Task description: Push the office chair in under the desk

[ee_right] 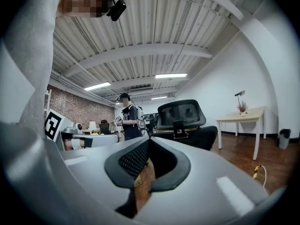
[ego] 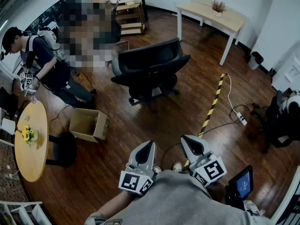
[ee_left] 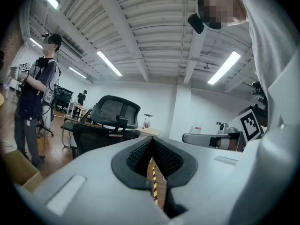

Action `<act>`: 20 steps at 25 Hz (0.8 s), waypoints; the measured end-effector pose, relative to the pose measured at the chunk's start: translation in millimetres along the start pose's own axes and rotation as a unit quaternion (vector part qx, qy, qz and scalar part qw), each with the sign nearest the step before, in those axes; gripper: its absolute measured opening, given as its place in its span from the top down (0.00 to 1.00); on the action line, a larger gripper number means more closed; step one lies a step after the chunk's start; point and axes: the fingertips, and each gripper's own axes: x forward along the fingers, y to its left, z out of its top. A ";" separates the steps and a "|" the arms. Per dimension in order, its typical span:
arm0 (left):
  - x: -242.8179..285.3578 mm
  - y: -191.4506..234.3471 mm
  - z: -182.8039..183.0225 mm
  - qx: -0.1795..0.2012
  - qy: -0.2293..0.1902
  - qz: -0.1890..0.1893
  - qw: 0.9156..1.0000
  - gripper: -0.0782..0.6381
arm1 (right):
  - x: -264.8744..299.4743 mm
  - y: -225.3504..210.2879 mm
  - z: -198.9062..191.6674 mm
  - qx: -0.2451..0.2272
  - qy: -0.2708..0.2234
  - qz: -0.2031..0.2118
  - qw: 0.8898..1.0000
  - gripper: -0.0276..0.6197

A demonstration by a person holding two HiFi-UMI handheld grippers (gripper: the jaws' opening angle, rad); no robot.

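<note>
Head view, lower centre: two smooth grey plastic tools, the left gripper point(ego: 148, 144) and the right gripper point(ego: 188, 139), are held level side by side. Each carries black-and-white square markers point(ego: 213, 169). Both pairs of ribbed black jaws are pressed together with nothing gripped. Beyond them, yellow-black striped tape point(ego: 212, 104) is laid on the dark wood floor point(ego: 154, 121). The black mesh-backed office chair point(ego: 150, 67) is seen at upper centre, well apart from the pale wooden desk point(ego: 211, 11) at upper right.

One office chair point(ego: 150, 64), two claws point(ego: 146, 149) point(ego: 191, 144), one cardboard box point(ego: 89, 124), one round table point(ego: 33, 149)
</note>
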 end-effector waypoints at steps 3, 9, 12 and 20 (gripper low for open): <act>4.0 -0.3 2.9 0.003 -0.006 0.001 1.000 0.90 | 0.1 -3.7 3.1 -0.004 -0.004 -0.001 1.000 0.95; 13.6 -0.7 14.4 0.018 -0.015 0.006 1.000 0.90 | 3.4 -13.7 18.6 -0.015 -0.020 -0.002 1.000 0.95; 20.7 -3.0 19.4 0.025 -0.020 0.010 0.999 0.90 | 5.8 -22.1 24.7 -0.019 -0.025 0.002 1.000 0.95; 43.3 -4.9 30.9 0.026 -0.040 0.044 0.998 0.90 | 13.4 -48.4 31.1 -0.031 -0.029 0.025 0.999 0.95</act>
